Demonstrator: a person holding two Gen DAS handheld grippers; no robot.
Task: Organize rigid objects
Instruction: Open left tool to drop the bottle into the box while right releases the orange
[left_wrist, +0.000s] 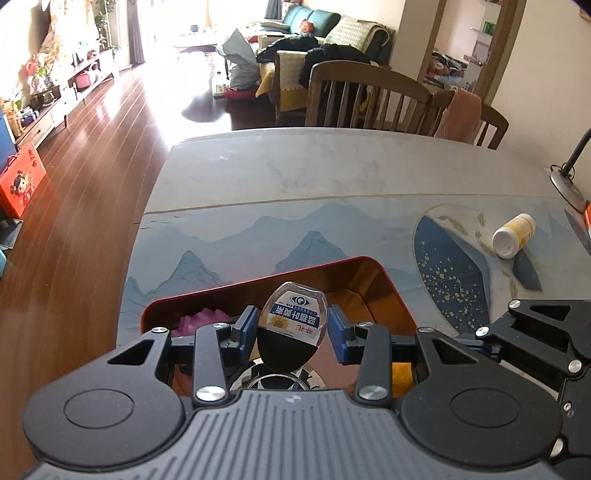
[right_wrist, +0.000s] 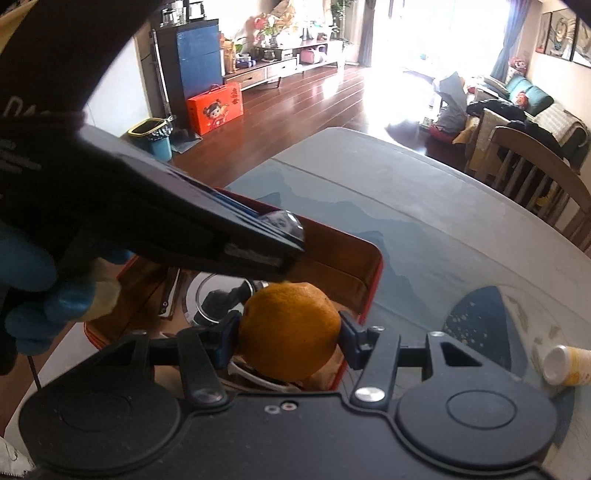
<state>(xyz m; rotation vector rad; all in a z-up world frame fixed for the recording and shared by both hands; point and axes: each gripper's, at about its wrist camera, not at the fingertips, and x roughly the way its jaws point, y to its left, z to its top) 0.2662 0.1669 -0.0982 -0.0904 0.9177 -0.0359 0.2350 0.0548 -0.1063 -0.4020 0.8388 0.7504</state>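
Note:
My left gripper (left_wrist: 292, 328) is over the red box (left_wrist: 373, 263) with a small clear bottle (left_wrist: 293, 325) with a blue label and black cap between its blue pads; the left pad touches it, a small gap shows at the right pad. My right gripper (right_wrist: 290, 332) is shut on an orange (right_wrist: 290, 330) above the same red box (right_wrist: 375, 288). The left gripper's body (right_wrist: 177, 221) crosses the right wrist view above the orange. A white and yellow pill bottle (left_wrist: 513, 235) lies on its side on the table; it also shows in the right wrist view (right_wrist: 565, 365).
The box holds a purple item (left_wrist: 201, 321), a round glass object (right_wrist: 212, 299) and other things. The table (left_wrist: 332, 173) has a painted mountain top. Wooden chairs (left_wrist: 362, 99) stand at its far side. A lamp base (left_wrist: 569, 184) sits at the right edge.

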